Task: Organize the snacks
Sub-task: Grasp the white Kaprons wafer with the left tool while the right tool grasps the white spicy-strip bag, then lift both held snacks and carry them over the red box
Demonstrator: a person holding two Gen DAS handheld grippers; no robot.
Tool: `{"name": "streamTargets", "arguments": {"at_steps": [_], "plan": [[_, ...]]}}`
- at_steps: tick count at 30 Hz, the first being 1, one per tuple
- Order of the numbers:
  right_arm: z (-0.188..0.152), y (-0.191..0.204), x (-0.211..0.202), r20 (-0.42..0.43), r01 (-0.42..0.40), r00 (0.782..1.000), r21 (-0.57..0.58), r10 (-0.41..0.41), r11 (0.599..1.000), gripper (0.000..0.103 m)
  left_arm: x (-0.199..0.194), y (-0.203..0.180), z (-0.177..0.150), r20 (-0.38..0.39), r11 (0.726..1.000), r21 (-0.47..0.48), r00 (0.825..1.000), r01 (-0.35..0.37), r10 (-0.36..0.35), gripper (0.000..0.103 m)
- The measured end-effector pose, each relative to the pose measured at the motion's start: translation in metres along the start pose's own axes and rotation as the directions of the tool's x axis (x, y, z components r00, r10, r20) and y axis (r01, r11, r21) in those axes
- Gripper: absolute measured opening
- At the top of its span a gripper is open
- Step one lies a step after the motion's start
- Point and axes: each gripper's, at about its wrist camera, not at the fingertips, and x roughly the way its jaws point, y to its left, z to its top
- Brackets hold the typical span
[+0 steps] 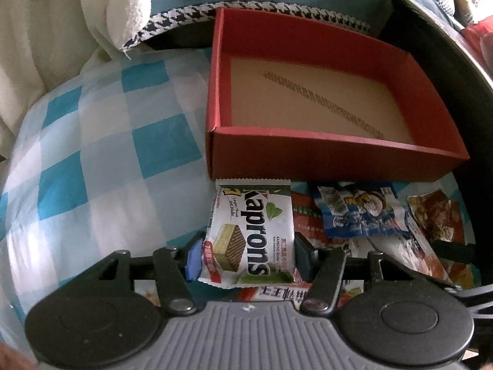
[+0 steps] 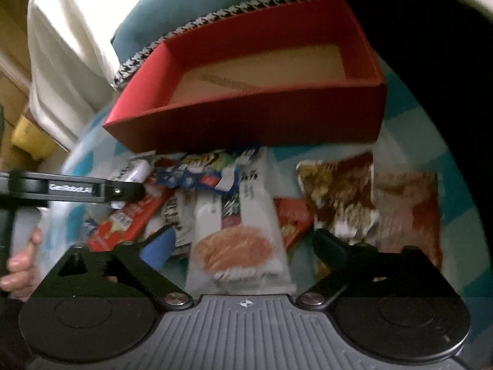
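Glossy white foil wraps the Kaprons wafer packet (image 1: pixel 251 231), which sits clamped between the two pads of the left gripper (image 1: pixel 246 254), just in front of the near wall of the red box (image 1: pixel 308 160). It looks light, slick and crinkly, and the wafer inside probably snaps easily, so a gentle squeeze across its flat sides suits it best. The box is stiff red cardboard with a bare brown floor, nothing in it yet. Beside the packet, along the box's near wall, lies a loose heap of soft, shiny wrappers, among them a crumpled blue packet (image 1: pixel 360 215). The right gripper (image 2: pixel 243 246) hangs wide open above a long white packet (image 2: pixel 243 240). Everything rests on a soft blue-and-white checked cloth (image 1: pixel 101 154).
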Motion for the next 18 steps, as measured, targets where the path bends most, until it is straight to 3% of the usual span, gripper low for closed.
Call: {"name": "streamTargets", "arguments": {"at_steps": [4,7,10,12,15,17,18], "plan": [[0.008,0.018,0.008,0.015,0.073,0.997,-0.1,-0.072,0.992,0.084,0.003,0.001,0.001,0.002,1.0,0.003,1.0,-0.001,0.001,0.057],[0.008,0.029,0.015,0.029,0.131,0.991,-0.174,-0.128,0.976,0.085,0.004,0.002,0.0,0.005,1.0,0.006,1.0,-0.007,0.007,0.063],[0.007,0.028,0.018,0.009,0.093,0.996,-0.161,-0.093,0.983,0.099,0.007,-0.001,0.0,0.011,0.998,0.038,0.998,-0.06,0.059,0.082],[0.009,0.022,0.025,-0.033,0.064,0.997,-0.11,-0.068,0.992,0.103,0.009,0.001,0.0,0.008,0.998,0.03,0.998,-0.056,0.055,0.082],[0.014,0.017,0.019,-0.017,0.055,0.998,-0.077,-0.056,0.996,0.095,0.009,0.011,0.004,-0.008,0.999,-0.025,1.0,-0.026,0.026,0.077],[0.017,0.011,0.009,0.002,0.055,0.999,-0.078,-0.055,0.995,0.067,0.005,0.012,0.004,0.01,1.0,-0.025,1.0,-0.003,0.003,0.051],[0.019,0.009,0.007,0.003,0.049,0.999,-0.075,-0.049,0.996,0.066,0.005,0.012,0.005,0.006,1.0,-0.029,1.0,0.009,-0.008,0.051]]}}
